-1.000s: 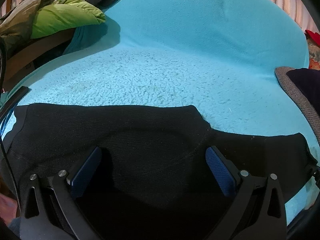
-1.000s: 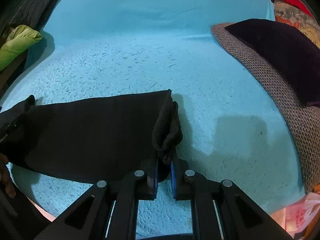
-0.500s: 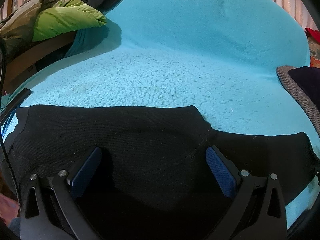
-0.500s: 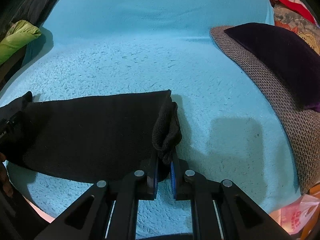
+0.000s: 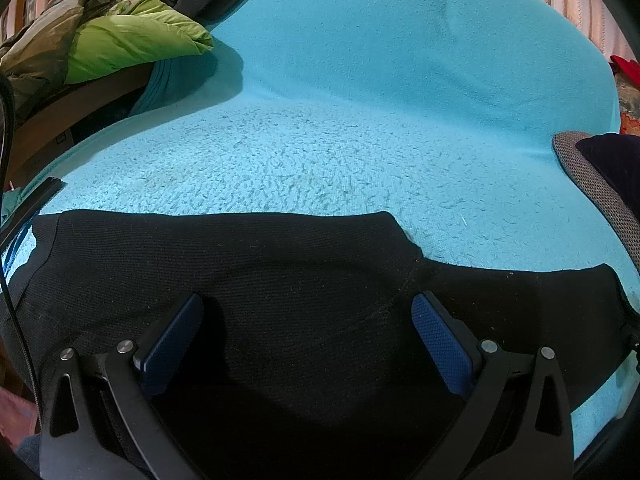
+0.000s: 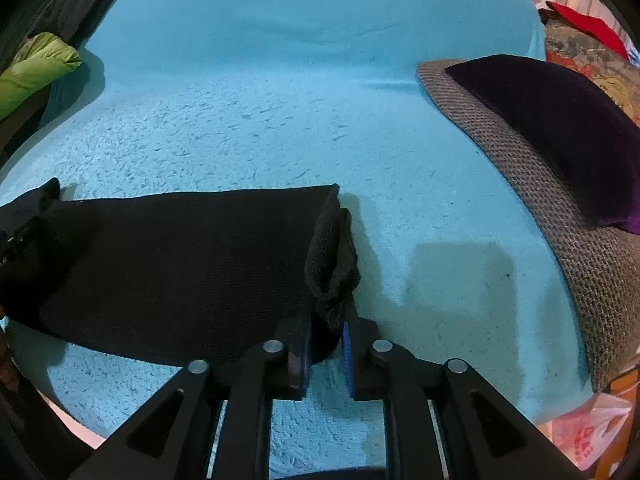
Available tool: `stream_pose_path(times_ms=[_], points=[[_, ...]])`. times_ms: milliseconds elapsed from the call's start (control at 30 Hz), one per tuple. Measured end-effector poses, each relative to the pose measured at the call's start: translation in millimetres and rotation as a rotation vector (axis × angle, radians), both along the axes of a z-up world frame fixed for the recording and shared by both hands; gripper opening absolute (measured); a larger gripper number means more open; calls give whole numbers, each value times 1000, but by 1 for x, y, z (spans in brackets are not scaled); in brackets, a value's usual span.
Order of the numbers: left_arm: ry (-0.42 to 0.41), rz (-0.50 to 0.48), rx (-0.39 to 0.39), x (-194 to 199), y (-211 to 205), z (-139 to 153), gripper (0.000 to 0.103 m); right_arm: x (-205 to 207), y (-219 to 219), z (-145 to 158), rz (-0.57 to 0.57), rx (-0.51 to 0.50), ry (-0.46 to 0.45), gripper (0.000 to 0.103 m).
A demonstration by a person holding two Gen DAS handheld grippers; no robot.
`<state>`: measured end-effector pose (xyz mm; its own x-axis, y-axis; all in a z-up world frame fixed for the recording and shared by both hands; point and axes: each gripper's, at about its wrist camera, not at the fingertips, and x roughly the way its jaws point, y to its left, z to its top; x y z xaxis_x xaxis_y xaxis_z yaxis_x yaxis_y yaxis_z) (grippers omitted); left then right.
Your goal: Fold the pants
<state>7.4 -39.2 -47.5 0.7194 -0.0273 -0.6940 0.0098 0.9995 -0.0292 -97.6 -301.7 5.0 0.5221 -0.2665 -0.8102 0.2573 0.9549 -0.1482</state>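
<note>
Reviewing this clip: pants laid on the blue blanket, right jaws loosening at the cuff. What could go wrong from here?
1. The right gripper has just been opening with the bunched cuff between its pads; the cuff may stay crumpled instead of lying flat.
2. The left gripper is open over the black pants, holding nothing, so a snagged cuff could drag the pants across the blanket.

I'm at home, probably a living room: a turquoise fleece throw over a sofa, 1 cushion, jackets heaped beside.
</note>
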Motion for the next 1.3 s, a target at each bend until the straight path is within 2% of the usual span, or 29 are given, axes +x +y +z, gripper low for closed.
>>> stream_pose_path(times_ms=[467,533,567,600,833,967,1100,1133,1200,1233,1300], points=[[0,0,1,0,0,0,103,-2,-2,1,-10,0,-10,20],[0,0,1,-1,0,0,103,-4,-5,3,-34,4,-23,32],[0,0,1,-1,0,0,103,-5,-7,4,-46,11,-31,43],[0,0,1,-1,0,0,103,-7,-10,6,-56,24,-44,47],[-1,1,1,-1,0,0,103,-7,-14,7,-68,37,-44,47],[-1,1,1,-1,0,0,103,-7,-14,7,-67,48,-49,63],[0,1,1,-1,0,0,103,-9,-19,8,-84,66,-58,64],[0,0,1,-1,0,0,103,-11,-23,10,-91,90,-70,64],[0,0,0,-1,0,0,103,-19,-42,16,-105,214,-124,64],[0,0,0,-1,0,0,103,-26,-57,17,-121,319,-154,65],[1,2,-1,0,0,0,103,-41,-95,9,-198,608,-186,65]])
